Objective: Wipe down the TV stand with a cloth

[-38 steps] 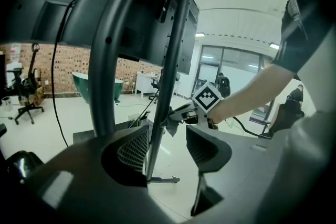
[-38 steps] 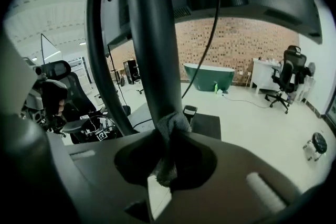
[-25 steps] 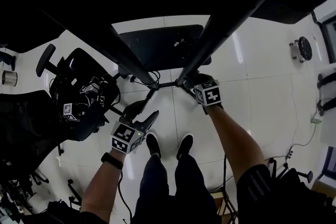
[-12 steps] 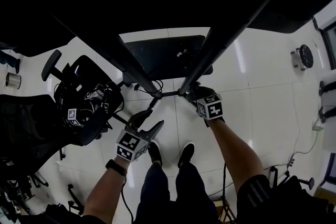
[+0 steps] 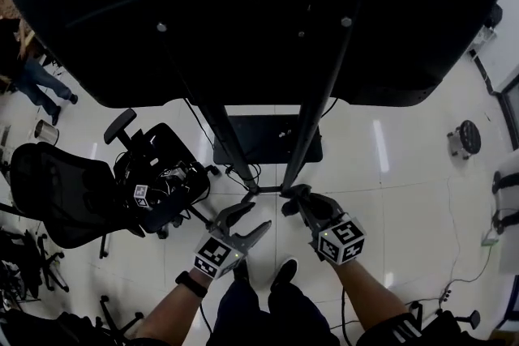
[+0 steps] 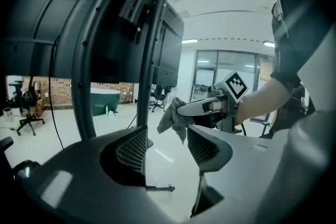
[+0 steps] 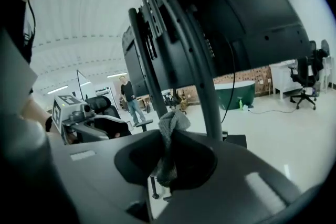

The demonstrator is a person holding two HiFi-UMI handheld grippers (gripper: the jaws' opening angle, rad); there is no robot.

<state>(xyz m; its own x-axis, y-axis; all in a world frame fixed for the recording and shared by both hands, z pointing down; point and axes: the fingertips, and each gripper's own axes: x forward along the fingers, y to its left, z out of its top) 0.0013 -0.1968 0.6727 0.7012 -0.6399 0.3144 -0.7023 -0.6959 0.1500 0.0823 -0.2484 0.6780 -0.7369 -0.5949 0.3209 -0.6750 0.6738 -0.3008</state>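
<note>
Up since earlier, both: R tool point(image 5: 291, 202) clamps cloth point(image 7: 170, 124), seemingly beside stand post point(image 5: 313, 126); L tool point(image 5: 253, 217) jaws apart, empty.

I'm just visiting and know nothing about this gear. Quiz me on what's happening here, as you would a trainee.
1. Which holds the cloth: the left gripper or the right gripper?
2. True or false: the left gripper's fingers are shut.
3. In the head view, the chair is: A left of the stand, B right of it, C on top of it.
Key: 1 the right gripper; 2 false, they stand apart and empty; 3 A.
</note>
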